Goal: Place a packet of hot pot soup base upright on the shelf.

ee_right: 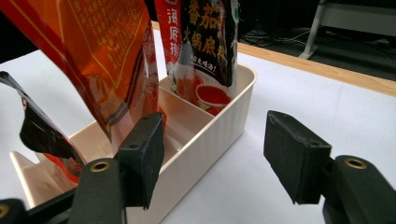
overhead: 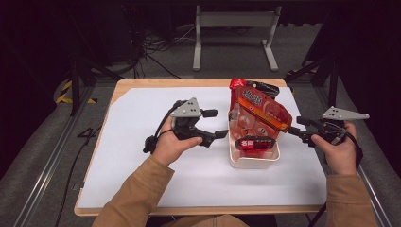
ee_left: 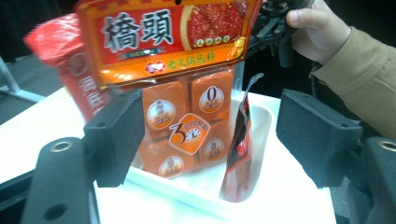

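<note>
**Tall orange pouch leaning loose in the white bin**

A white sheet is covering the wooden desk in a dark room. Left of the bin, the left gripper is hovering level, jaws spread and gripping nothing. The large orange soup-base pouch is standing tilted in the white ribbed plastic bin near the desk's right edge; unsupported, it is likely to tip out or topple its neighbours. The right gripper is waiting level beside the bin, jaws apart.
</note>
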### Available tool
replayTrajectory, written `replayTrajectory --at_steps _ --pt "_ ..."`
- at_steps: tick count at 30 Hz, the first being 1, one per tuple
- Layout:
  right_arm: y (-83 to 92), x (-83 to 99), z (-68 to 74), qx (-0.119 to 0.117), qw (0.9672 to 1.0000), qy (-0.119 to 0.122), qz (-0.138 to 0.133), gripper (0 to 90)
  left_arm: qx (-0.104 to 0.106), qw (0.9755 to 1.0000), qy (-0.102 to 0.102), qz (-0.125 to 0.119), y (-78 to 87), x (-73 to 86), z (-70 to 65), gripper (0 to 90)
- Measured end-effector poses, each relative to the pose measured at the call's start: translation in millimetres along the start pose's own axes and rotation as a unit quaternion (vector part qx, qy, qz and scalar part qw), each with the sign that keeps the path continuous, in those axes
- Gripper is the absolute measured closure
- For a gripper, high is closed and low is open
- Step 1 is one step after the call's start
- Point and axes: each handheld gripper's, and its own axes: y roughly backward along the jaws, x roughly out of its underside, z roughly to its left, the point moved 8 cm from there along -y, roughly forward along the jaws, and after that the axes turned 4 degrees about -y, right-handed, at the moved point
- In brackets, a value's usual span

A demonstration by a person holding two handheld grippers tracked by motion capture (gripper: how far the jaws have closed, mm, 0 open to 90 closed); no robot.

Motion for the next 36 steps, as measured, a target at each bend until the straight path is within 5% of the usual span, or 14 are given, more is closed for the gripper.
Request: replayTrajectory --at_steps 15,25,28,36 --pt "4.2 2.4 9.8 -0.005 0.9998 0.020 -0.005 32.3 -0.089 0.9957 0.022 0.016 76.6 27.2 21.4 17.9" --pt "4.7 8.1 12.2 -0.007 0.9997 0.023 -0.001 31.1 -0.150 0.9864 0.061 0.027 117.8 60.2 38.5 15.0" --pt "5.4 8.8 12.4 -0.008 0.9997 0.022 -0.002 31.0 -0.190 0.9797 0.042 0.048 129.4 70.9 43.2 15.3" --pt "5.7 13.6 9.5 -0.003 0.9997 0.024 -0.001 31.1 -0.193 0.9784 0.062 0.041 145.9 89.9 49.5 14.4"
